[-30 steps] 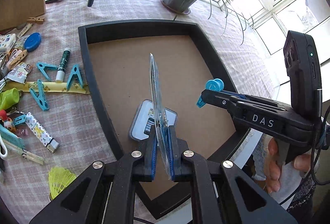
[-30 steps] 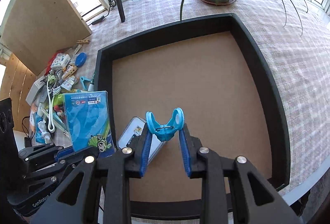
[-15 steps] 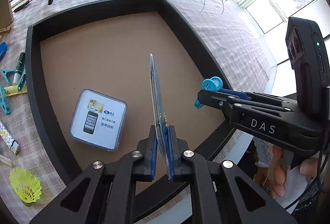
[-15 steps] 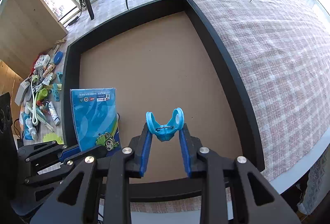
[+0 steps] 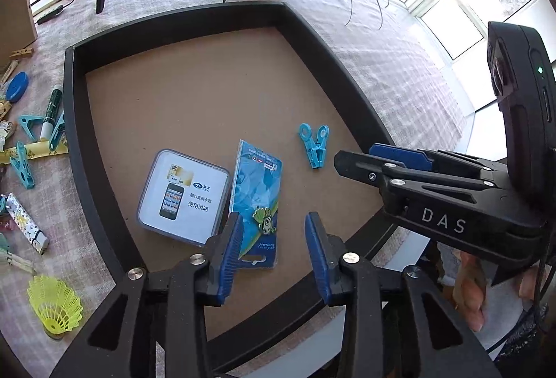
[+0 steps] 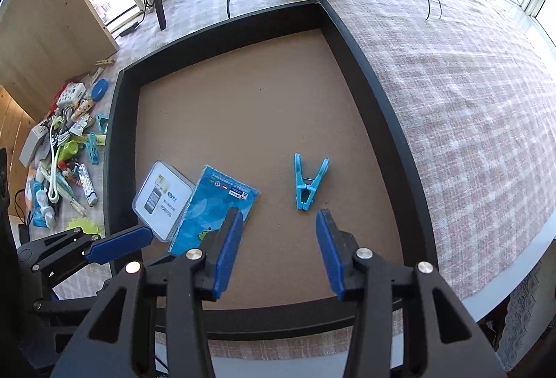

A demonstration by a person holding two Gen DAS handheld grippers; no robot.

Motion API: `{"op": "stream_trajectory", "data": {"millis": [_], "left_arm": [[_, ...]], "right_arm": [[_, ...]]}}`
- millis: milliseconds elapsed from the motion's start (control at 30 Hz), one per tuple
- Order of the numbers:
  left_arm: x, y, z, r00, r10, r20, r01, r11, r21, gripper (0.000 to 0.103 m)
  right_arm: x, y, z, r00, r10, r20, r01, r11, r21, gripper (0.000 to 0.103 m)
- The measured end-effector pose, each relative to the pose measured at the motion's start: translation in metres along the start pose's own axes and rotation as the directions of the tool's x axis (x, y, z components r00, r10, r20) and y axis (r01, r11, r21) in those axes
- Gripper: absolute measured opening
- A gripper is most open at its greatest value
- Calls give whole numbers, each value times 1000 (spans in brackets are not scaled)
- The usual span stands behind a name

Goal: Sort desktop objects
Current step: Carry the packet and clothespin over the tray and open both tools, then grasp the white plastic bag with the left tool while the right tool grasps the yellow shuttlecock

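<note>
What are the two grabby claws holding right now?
Left gripper: open, just let go of the flat blue card packet.
Right gripper: open, just let go of the blue plastic clothespin.

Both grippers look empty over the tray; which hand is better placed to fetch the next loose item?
Probably left: the left gripper sits nearer the clutter pile beside the tray; the right gripper hovers nearer the tray's opposite side.

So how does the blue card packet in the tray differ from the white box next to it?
The blue card packet is a thin, oblong, blue printed sleeve; the white box is thicker, squarish, with rounded corners and a phone picture. The packet lies nearer the blue clip. Both rest flat, side by side, inside the tray.
</note>
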State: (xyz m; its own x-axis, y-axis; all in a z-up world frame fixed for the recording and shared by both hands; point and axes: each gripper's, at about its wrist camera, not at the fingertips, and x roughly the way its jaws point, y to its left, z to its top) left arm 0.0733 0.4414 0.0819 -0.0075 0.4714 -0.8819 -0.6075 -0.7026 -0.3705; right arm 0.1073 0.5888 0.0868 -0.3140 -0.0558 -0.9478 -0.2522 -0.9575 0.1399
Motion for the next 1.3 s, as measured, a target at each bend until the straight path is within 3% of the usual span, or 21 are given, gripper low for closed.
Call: {"op": "stream_trajectory", "data": {"millis": [233,400,567,700,833,967,1200,1300], "left_arm": [[-15,15,-5,999,34,25,-34,999,-18,35],[-30,36,-13,997,68,38,-67,997,-34,35],[-52,68,-27,991,122,52,-119,991,-57,35],[-69,97,-42,984,164,64,-157,983,-91,35],[-86,133,-63,976,204,74,-190,968,-161,35],[-106,181,-87,962,259,81,-228,934,-275,35],[-139,261,-130,938,340,73,-269,843,-466,35],[-147,285,-141,933,354,68,-272,815,-511,35]], "right_arm": [[0,22,3,1000,14,18,-13,999,-49,43],[3,52,9,998,63,0,-62,985,-158,43],[7,89,14,995,100,-18,-101,962,-252,54],[9,118,19,994,109,-27,-112,942,-315,54],[12,145,21,992,122,-33,-125,922,-366,68],[16,166,21,992,118,-37,-123,911,-393,68],[21,206,2,971,203,-127,-238,880,-412,68],[24,227,-12,956,237,-171,-289,853,-435,68]]}}
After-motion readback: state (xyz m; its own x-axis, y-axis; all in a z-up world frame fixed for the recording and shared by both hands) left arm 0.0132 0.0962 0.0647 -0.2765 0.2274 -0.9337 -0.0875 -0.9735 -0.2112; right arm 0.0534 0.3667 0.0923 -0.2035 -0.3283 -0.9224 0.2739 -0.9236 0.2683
